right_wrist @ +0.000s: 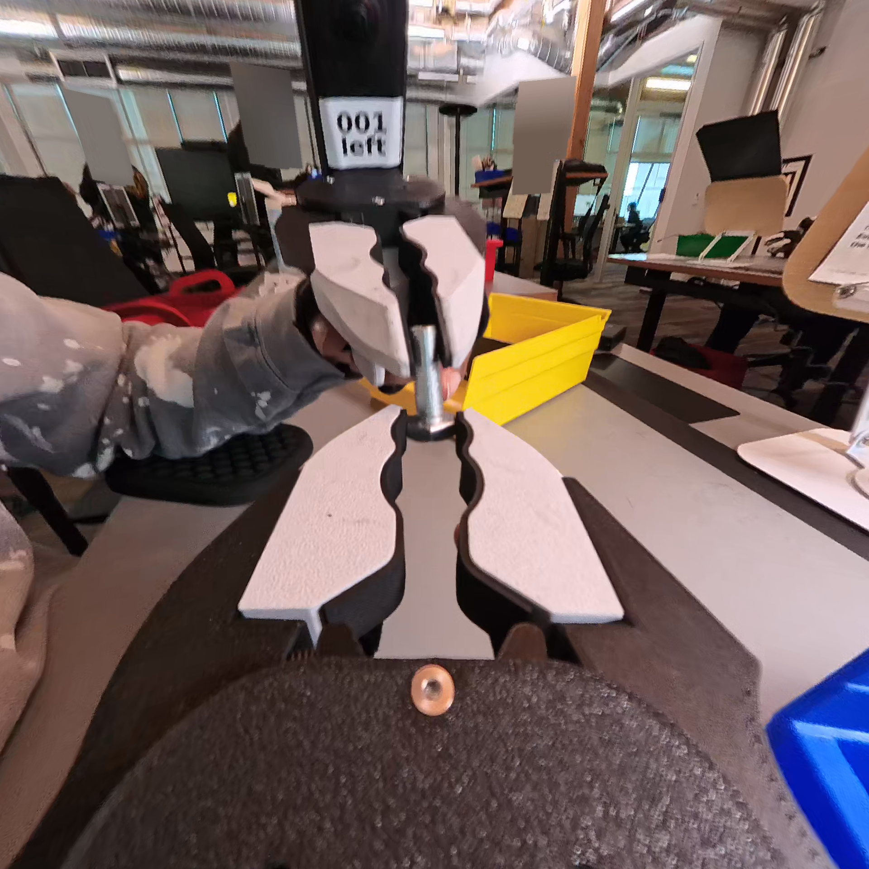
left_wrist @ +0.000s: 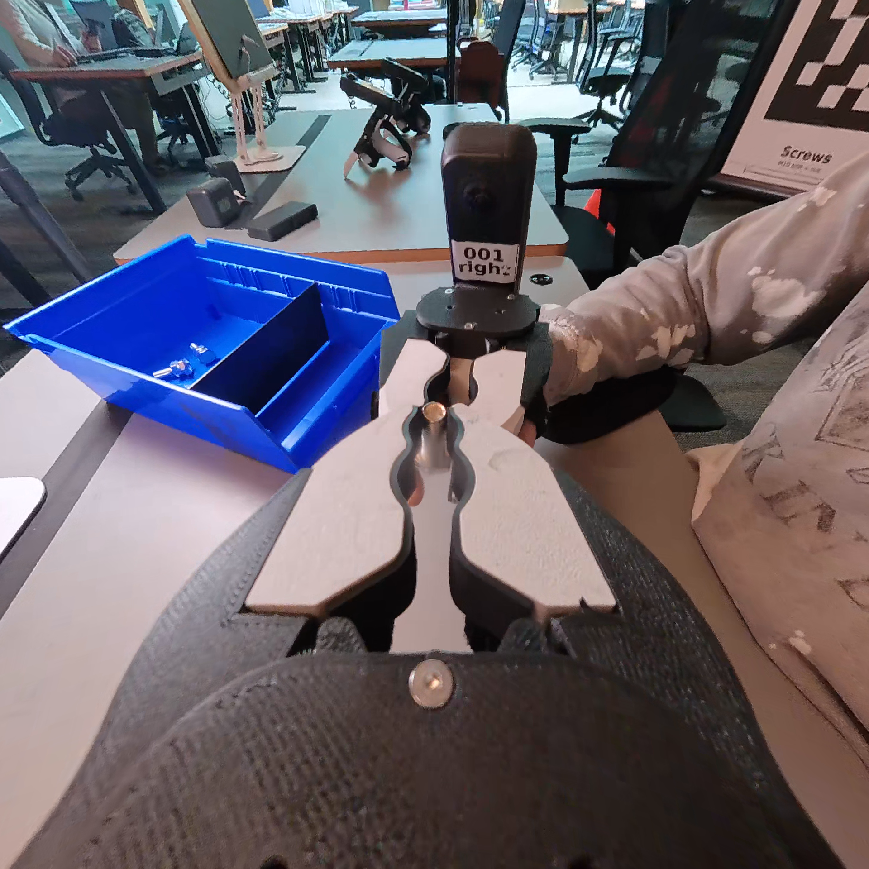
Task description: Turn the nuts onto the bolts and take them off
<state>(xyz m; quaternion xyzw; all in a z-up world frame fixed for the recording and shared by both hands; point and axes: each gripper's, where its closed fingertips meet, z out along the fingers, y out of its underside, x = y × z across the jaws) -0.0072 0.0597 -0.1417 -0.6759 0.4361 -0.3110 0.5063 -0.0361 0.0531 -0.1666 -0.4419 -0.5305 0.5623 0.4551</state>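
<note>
Left gripper (left_wrist: 431, 425) is clamped on the shank of a bolt (left_wrist: 433, 435), held in the air over the table (left_wrist: 141, 541). The right gripper (right_wrist: 430, 425) faces it head-on, its tips pinched on the bolt's far end — can't tell whether that's the head or a nut. Two more bolts (left_wrist: 184, 361) lie in the blue bin (left_wrist: 263, 418) by the table's left edge — yellow bin (right_wrist: 536, 367) sits opposite.

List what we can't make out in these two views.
- Right wrist view: the piece at the end of the bolt, between the right gripper tips, is dark and blurred. Nut or head, gripped or not, is unclear.
- Right wrist view: yellow bin contents are hidden by its wall and the left gripper.
- Left wrist view: two fasteners in the blue bin are too small to tell whether nuts are on.
</note>
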